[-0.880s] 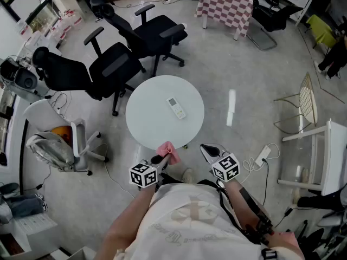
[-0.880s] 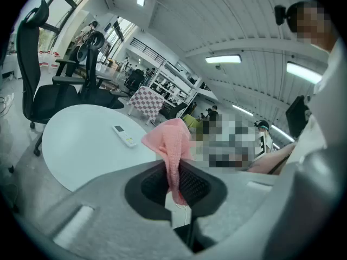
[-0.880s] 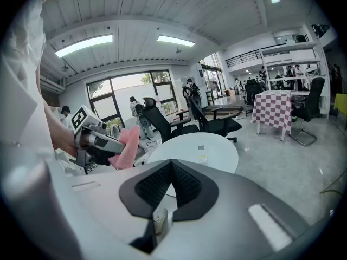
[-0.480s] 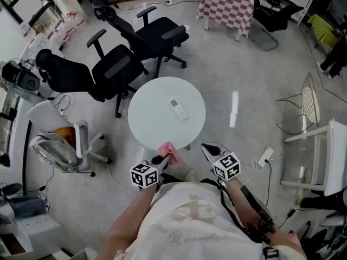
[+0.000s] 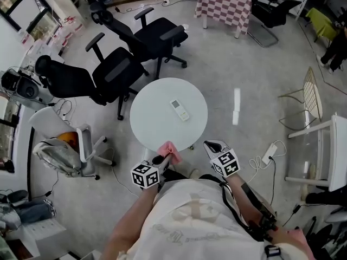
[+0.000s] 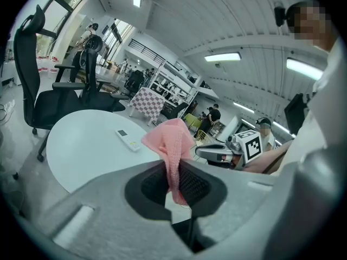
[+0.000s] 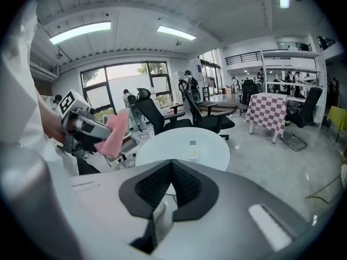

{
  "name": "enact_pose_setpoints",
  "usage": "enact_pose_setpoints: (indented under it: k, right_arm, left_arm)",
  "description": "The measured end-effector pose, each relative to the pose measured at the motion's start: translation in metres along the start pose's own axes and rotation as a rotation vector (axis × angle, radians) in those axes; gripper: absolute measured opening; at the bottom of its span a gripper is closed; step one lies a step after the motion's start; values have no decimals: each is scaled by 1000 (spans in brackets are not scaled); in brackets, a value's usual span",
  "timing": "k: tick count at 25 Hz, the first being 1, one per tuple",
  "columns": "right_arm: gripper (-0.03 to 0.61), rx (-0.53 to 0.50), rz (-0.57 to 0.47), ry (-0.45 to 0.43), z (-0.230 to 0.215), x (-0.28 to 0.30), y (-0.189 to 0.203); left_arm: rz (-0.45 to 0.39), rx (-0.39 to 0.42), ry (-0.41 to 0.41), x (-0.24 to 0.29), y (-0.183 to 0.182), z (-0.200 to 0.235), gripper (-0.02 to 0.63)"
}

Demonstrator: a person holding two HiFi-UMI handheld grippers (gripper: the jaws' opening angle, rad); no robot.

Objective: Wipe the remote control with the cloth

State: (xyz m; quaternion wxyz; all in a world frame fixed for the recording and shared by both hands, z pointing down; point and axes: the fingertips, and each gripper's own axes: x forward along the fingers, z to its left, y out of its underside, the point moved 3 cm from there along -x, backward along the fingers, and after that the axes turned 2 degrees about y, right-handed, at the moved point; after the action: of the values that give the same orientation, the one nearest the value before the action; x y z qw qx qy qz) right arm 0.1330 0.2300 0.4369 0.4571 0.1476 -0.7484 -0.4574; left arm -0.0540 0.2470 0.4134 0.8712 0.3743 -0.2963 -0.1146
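Note:
A white remote control (image 5: pixel 179 109) (image 6: pixel 129 140) (image 7: pixel 192 149) lies flat near the middle of the round white table (image 5: pixel 157 129). My left gripper (image 5: pixel 161 159) (image 6: pixel 174 179) hangs just off the table's near edge, shut on a pink cloth (image 5: pixel 169 151) (image 6: pixel 172 145) (image 7: pixel 112 132) that sticks up out of its jaws. My right gripper (image 5: pixel 212 145) (image 7: pixel 172 184) is held beside it at the table's near right edge, shut with nothing between its jaws. Neither gripper is over the remote.
Two black office chairs (image 5: pixel 116 69) (image 5: pixel 157 34) stand behind the table, a white chair (image 5: pixel 65 148) at its left. A checkered table (image 5: pixel 225 4) is at the back, white furniture (image 5: pixel 325 156) and a wire chair (image 5: pixel 306 104) at the right. A power strip and cable (image 5: pixel 268 153) lie on the floor.
The view has shifted slightly, so the table sits a little lower and to the right in the picture. Both grippers keep their places and their grip.

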Motion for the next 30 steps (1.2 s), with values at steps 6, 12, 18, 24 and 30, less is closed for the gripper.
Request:
enact_pose_setpoints:
  k: [6, 12, 18, 24, 30]
  right_arm:
    - [8, 18, 27, 29, -8, 21, -7]
    - [8, 47, 57, 40, -7, 57, -16]
    - [8, 62, 112, 102, -19, 101, -24]
    - [8, 98, 169, 178, -31, 136, -32]
    - [8, 104, 215, 240, -38, 161, -37]
  left_arm:
    - [23, -23, 17, 6, -8, 24, 20]
    - [91, -22, 70, 29, -25, 67, 20]
    - [172, 0, 142, 56, -55, 113, 20]
    - [254, 34, 231, 77, -77, 143, 20]
    - [316, 58, 286, 90, -91, 166, 20]
